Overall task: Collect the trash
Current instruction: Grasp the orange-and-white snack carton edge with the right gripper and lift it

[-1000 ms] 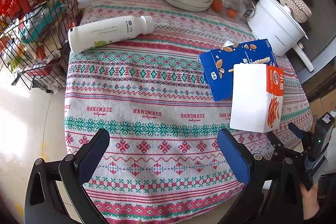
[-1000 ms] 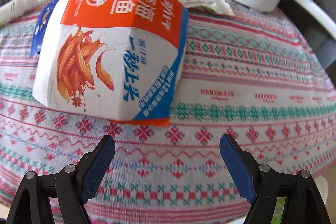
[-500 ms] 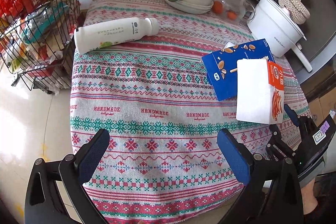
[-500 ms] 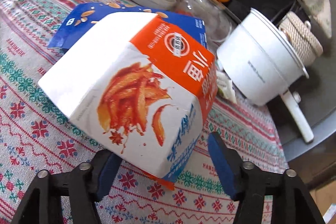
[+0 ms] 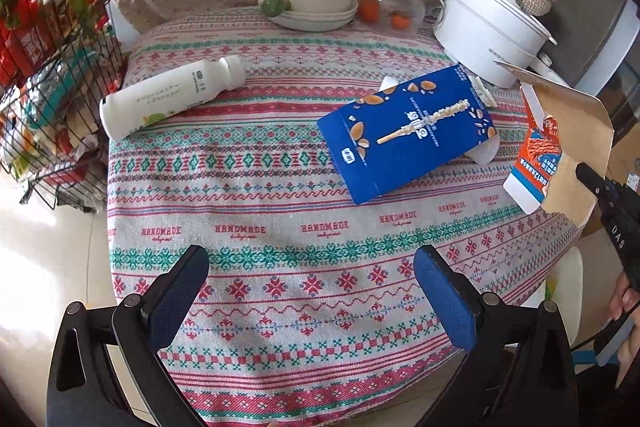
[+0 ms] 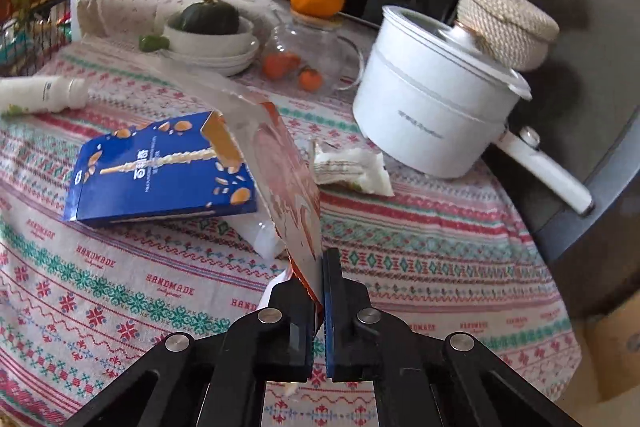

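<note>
Since a second ago, our right gripper [image 6: 320, 291] fingers have clenched the flattened, light, floppy orange snack box [image 5: 538, 151] by its edge, lifting it off the tabletop [image 5: 280, 227]; our left gripper [image 5: 312, 291] fingers gape, released.

Counted on the patterned cloth: two flattened cardboard boxes, one blue [image 5: 408, 135] and one orange-and-white [image 5: 536, 151]; one white plastic bottle [image 5: 168, 95]; one crumpled white wrapper [image 6: 352, 167]; one white pot [image 5: 488, 35].

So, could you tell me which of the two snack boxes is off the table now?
The orange-and-white box, pinched in the right hand-held gripper; the blue box lies flat.

Glossy cardboard box [image 6: 296, 187], woven cloth tablecloth [image 5: 280, 267], smooth plastic bottle [image 5: 172, 95].
</note>
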The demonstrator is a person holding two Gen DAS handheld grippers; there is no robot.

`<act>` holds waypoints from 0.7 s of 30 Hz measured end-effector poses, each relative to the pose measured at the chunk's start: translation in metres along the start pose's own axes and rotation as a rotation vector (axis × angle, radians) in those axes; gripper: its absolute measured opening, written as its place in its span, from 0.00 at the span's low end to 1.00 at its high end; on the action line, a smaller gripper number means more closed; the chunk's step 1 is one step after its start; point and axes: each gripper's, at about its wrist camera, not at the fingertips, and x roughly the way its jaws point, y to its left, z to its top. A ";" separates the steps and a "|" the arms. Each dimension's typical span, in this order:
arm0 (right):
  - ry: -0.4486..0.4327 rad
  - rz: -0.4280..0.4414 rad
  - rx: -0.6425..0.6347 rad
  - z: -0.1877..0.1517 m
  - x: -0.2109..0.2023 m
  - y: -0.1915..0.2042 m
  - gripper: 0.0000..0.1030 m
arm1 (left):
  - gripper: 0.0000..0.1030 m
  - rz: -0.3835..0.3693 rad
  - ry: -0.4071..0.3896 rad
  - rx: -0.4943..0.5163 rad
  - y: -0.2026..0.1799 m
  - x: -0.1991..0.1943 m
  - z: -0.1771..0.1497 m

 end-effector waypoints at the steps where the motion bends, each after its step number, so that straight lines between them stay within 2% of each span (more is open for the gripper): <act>1: 0.019 0.014 0.035 -0.002 -0.002 -0.008 0.00 | 1.00 -0.002 -0.006 0.024 -0.006 0.000 0.001; 5: 0.077 0.063 0.146 -0.009 -0.009 -0.042 0.00 | 1.00 -0.022 -0.015 0.154 -0.035 0.004 0.008; 10: 0.129 0.102 0.219 -0.019 -0.013 -0.074 0.00 | 1.00 -0.003 -0.027 0.411 -0.074 0.019 0.026; 14: 0.135 0.118 0.248 -0.021 -0.017 -0.095 0.00 | 1.00 0.043 0.026 0.589 -0.097 0.043 0.041; 16: 0.138 0.122 0.254 -0.022 -0.017 -0.102 0.00 | 1.00 0.057 0.048 0.649 -0.104 0.055 0.050; 21: 0.155 0.151 0.285 -0.025 -0.013 -0.115 0.00 | 1.00 0.040 0.104 0.733 -0.113 0.078 0.069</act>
